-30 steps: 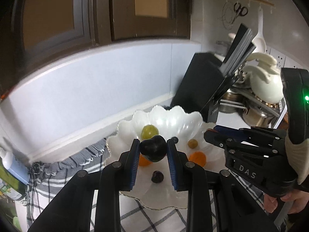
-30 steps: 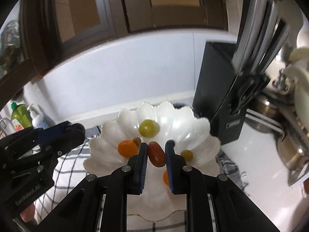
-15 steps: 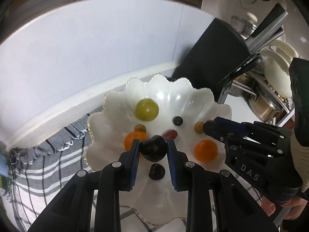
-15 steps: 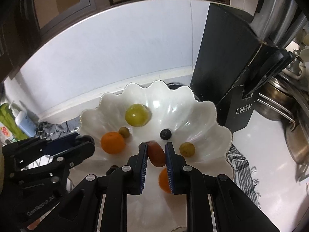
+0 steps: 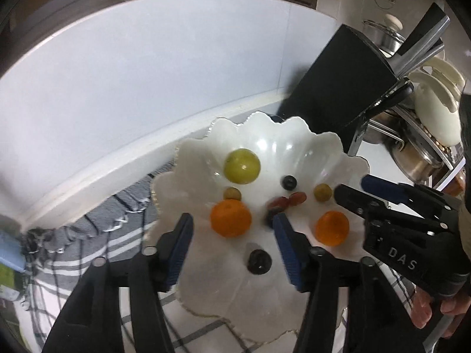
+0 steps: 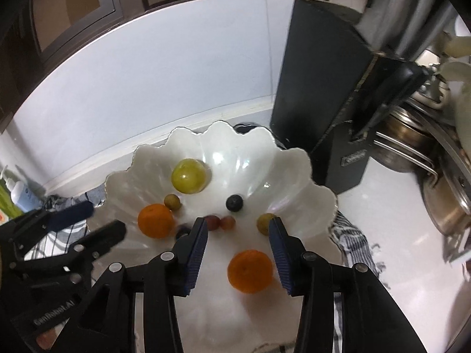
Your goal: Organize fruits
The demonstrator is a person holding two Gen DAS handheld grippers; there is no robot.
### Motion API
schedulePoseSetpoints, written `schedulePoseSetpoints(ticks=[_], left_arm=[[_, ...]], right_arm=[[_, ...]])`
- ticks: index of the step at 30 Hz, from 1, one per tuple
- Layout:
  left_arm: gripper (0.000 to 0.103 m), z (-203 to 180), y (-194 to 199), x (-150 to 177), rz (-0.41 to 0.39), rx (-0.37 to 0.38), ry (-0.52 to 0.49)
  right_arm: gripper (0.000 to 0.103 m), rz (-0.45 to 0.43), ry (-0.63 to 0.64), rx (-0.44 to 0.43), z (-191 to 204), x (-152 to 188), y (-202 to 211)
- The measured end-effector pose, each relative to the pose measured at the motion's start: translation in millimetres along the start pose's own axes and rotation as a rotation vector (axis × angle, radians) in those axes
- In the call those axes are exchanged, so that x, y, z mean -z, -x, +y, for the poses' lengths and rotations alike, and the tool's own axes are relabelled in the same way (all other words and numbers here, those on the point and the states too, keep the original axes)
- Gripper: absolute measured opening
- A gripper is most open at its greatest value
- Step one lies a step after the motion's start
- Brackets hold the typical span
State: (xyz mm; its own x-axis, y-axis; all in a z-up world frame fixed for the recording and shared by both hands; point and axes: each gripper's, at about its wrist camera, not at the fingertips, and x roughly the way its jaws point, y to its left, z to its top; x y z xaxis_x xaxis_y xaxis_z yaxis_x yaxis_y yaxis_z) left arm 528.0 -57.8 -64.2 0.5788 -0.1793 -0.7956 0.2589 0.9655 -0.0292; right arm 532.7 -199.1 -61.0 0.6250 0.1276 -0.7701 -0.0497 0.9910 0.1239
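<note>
A white scalloped bowl point(image 5: 279, 144) point(image 6: 235, 153) holds a big green fruit point(image 5: 242, 166) point(image 6: 188, 176), two oranges point(image 5: 230, 218) point(image 6: 250, 270), a blueberry point(image 5: 289, 182), small green grapes and two red grape tomatoes point(image 6: 219, 222). My left gripper point(image 5: 234, 235) point(image 6: 103, 219) hangs over the bowl with its jaws opening and nothing pressed between the pads. A blurred dark plum point(image 5: 269, 216) point(image 6: 182, 232) lies loose by its right finger. My right gripper point(image 6: 238, 235) point(image 5: 351, 186) is also opening, its pads touching no fruit, with one orange below the gap between them.
A black knife block point(image 5: 332, 88) point(image 6: 318, 88) stands right behind the bowl. Steel pots point(image 6: 412, 135) and white dishes crowd the right side. A checked cloth point(image 5: 88, 250) lies under the bowl. A bottle point(image 6: 20, 197) stands far left, and the white backsplash is close behind.
Both grippers sank toward the bowl, then opened. The left one let go of the dark plum and the right one let go of the red grape tomato; both fruits now lie in the bowl.
</note>
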Motion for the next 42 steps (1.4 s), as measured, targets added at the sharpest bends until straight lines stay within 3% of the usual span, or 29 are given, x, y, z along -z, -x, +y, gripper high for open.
schedulePoseSetpoints(ticks=[10, 18, 28, 42], left_arm=[[0.085, 11, 70, 23, -0.162, -0.101, 0.019], [0.101, 0, 127, 59, -0.284, -0.146, -0.006], [0.103, -15, 214, 132, -0.418, -0.198, 0.015], [0.103, -45, 315, 226, -0.512, -0.239, -0.021]], right_arm=[[0.070, -0.129, 0.010, 0.071, 12, 28, 67], [0.080, -0.255, 0.034, 0.100, 27, 65, 134], [0.088, -0.381, 0.082, 0.102, 42, 129, 219], [0.091, -0.488, 0.059, 0.099, 47, 230, 329]])
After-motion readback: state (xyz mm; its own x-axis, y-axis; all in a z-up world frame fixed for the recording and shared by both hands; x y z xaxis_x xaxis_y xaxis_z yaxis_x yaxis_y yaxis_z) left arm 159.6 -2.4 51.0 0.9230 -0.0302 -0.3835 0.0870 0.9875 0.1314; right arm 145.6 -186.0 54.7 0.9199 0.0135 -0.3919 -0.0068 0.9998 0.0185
